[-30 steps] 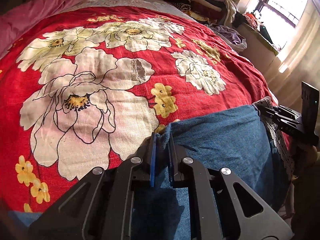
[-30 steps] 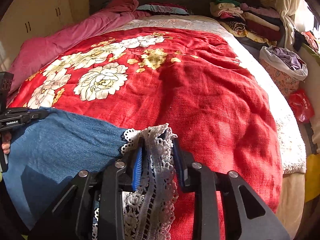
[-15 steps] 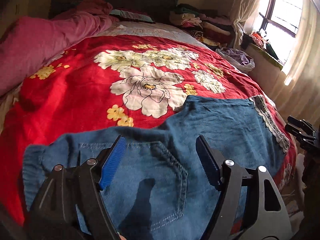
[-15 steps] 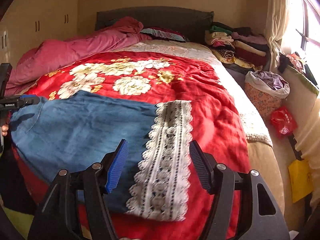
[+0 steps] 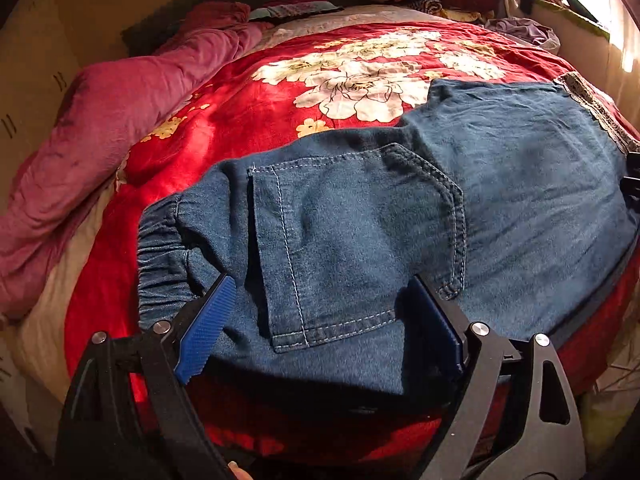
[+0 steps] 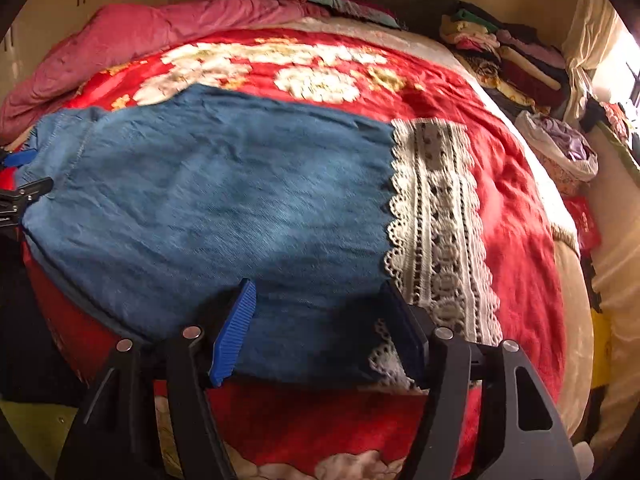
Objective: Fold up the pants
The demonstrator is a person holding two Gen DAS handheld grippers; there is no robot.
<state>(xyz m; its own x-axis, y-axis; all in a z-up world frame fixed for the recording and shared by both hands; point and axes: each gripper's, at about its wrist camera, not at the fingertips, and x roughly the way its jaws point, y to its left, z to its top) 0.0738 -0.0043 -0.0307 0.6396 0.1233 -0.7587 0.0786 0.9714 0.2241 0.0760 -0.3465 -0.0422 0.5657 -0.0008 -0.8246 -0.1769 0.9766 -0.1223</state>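
Note:
Blue denim pants (image 5: 520, 184) lie flat across the near end of the bed, folded leg on leg. Their elastic waistband (image 5: 160, 248) and a back pocket (image 5: 352, 240) fill the left wrist view. The white lace hem (image 6: 440, 220) is at the right end. My left gripper (image 5: 320, 316) hovers over the pocket near the waist with its jaws opening wide; the denim shows between the fingers but the pads do not press it. My right gripper (image 6: 320, 320) stands open over the lower leg beside the lace, holding nothing. The pants (image 6: 220, 200) span the right wrist view.
The red floral bedspread (image 5: 240, 112) covers the bed. A pink duvet (image 5: 100, 128) is bunched along the left side. Folded clothes (image 6: 512, 52) are stacked at the far right corner, with a laundry bag (image 6: 560, 140) beside the bed. The other gripper (image 6: 20, 196) shows at the left edge.
Both grippers were shut on the pants a second ago, the right on the lace hem. They opened, let the cloth drop flat and drew back toward the near edge.

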